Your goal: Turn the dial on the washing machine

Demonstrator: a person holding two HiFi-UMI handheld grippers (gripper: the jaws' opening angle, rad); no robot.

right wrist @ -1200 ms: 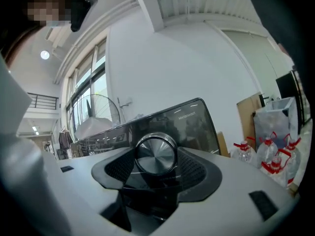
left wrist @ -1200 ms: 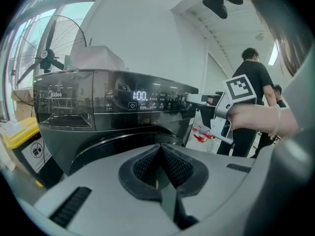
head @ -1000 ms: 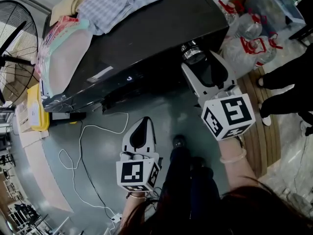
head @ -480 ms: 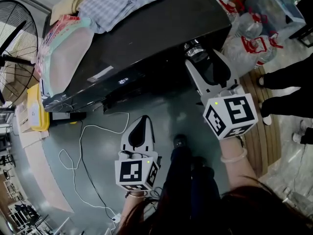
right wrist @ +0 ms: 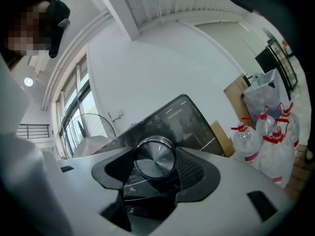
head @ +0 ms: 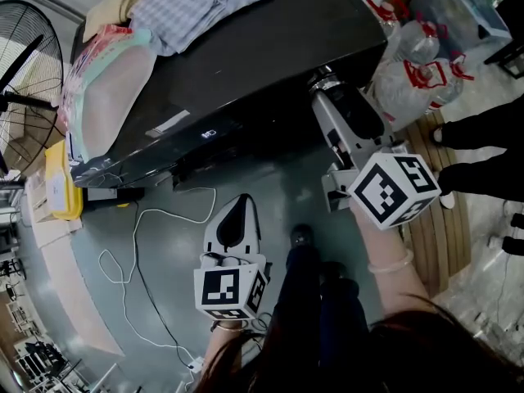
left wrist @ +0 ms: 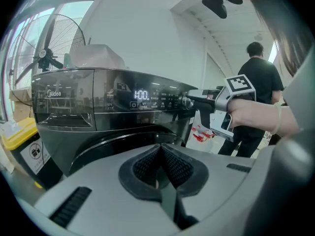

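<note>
- Rolled over since the earlier frame, the right gripper [head: 329,88] pinches the round brushed-silver dial [right wrist: 155,156] on the glossy black washing machine [head: 270,47].
- Meanwhile the left gripper [head: 239,203] hangs pressed together, empty.

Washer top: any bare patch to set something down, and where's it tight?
Bare: the right half of the washing machine lid, between the checked cloth and the water bottles. Also the floor strip in front, right of the white cable. Crowded: the lid's left side under a laundry bag, and the dial corner, where the right gripper is clamped.
</note>
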